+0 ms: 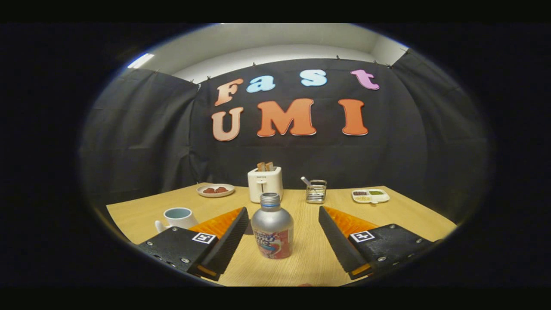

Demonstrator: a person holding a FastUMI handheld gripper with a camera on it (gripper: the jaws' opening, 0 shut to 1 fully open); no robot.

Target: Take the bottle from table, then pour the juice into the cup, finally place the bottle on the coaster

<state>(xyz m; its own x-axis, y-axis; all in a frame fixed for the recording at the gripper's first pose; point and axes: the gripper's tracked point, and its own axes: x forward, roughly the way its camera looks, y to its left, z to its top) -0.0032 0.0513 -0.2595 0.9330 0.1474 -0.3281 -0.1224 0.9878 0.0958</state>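
We see the gripper [284, 217] spread wide, its ridged fingers [228, 241] flanking but not touching a squat, round-shouldered metal bottle [272, 232] standing upright on the smooth wooden tabletop [409, 213]. A glazed cup [178, 217] sits left of the fingers. Beyond, along the tabletop's far edge: a plate [215, 190], boxy toaster [264, 183], wire holder [316, 191] and divided dish [370, 196].

Cloth-walled booth [142, 129], breakfast table [310, 258]
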